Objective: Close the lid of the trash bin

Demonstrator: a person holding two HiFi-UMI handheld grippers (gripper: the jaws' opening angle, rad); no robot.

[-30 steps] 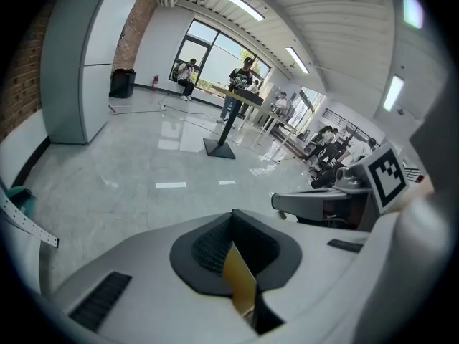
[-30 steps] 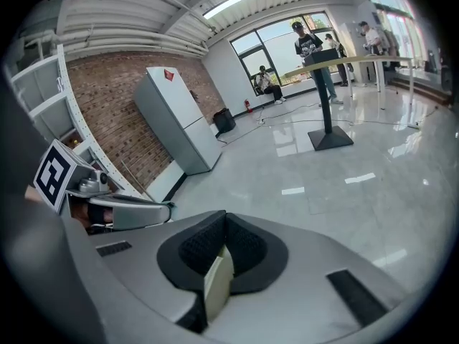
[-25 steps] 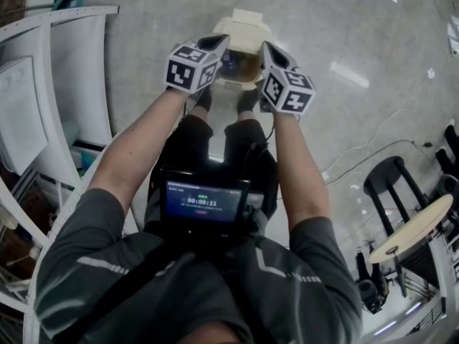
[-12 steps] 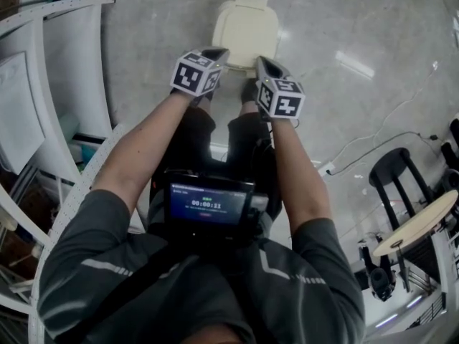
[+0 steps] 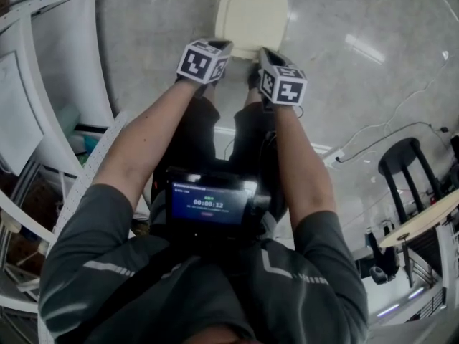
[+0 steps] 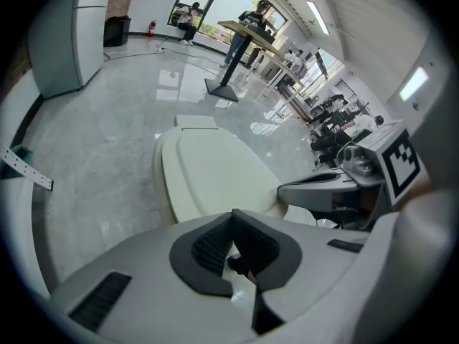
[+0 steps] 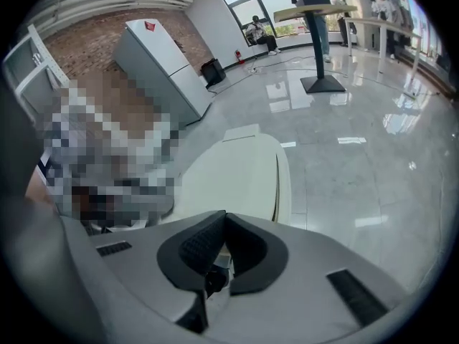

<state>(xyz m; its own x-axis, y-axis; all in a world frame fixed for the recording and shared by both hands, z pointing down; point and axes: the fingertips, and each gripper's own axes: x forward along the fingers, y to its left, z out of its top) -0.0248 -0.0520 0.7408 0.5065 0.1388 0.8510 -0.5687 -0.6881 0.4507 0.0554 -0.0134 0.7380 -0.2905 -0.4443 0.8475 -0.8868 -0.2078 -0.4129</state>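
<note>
Trash bin lid [image 5: 251, 13]: shut flat, just ahead of both jaws.
Left gripper [image 5: 221, 44]: jaws clenched, nothing held.
Right gripper [image 5: 264, 51]: jaws clenched, nothing held.

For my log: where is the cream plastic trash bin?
Head view, top centre: the closed cream plastic trash bin sits just beyond the left gripper and right gripper.

In the head view, the top edge cuts off the far end of the trash bin lid [image 5: 251, 13], and the left gripper [image 5: 222, 44] and the right gripper [image 5: 265, 51] hide its near edge. The lid hides the bin body below it. The right edge cuts off the round table [image 5: 423, 224], and the characters on the chest-mounted screen [image 5: 206, 203] are too small to read.
</note>
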